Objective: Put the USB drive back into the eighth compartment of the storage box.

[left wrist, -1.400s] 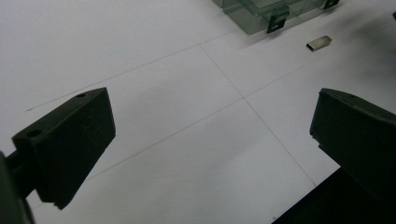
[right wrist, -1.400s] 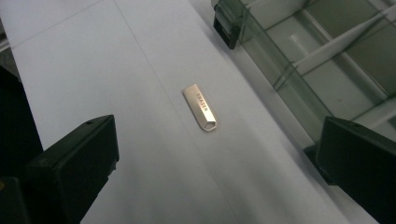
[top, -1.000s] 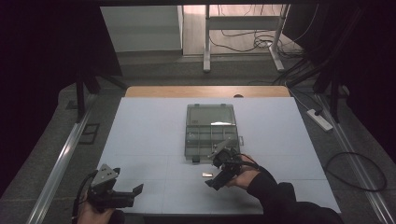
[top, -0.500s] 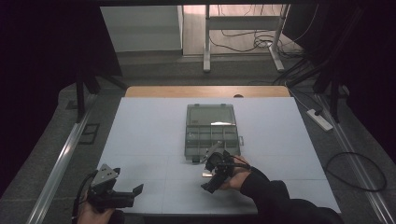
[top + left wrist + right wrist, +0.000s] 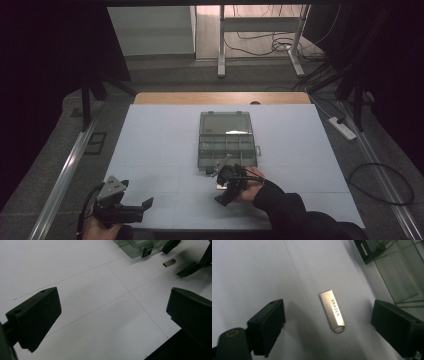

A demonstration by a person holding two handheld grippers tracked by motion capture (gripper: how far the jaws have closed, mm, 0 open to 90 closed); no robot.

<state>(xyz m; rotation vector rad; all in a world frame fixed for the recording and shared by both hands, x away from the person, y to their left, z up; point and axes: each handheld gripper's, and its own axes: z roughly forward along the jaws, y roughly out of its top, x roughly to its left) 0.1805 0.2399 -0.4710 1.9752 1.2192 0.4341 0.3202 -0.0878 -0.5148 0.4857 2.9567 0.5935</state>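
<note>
A small silver USB stick marked ERAZER lies flat on the white table, just in front of a clear grey compartment box. My right gripper is open, low over the table, with one black jaw on each side of the stick and neither touching it. In the high view the right gripper sits at the box's near edge. My left gripper is held at the table's near left corner, open and with nothing in it. The stick lies far off from it.
The box lies open with its lid flat toward the far side, and a black latch sits on its near edge. A white table mat with faint grid lines spreads left of the box. The table's near edge is close under the left gripper.
My right gripper has shifted a little left along the box's near edge and now straddles the stick. The left gripper has not moved.
</note>
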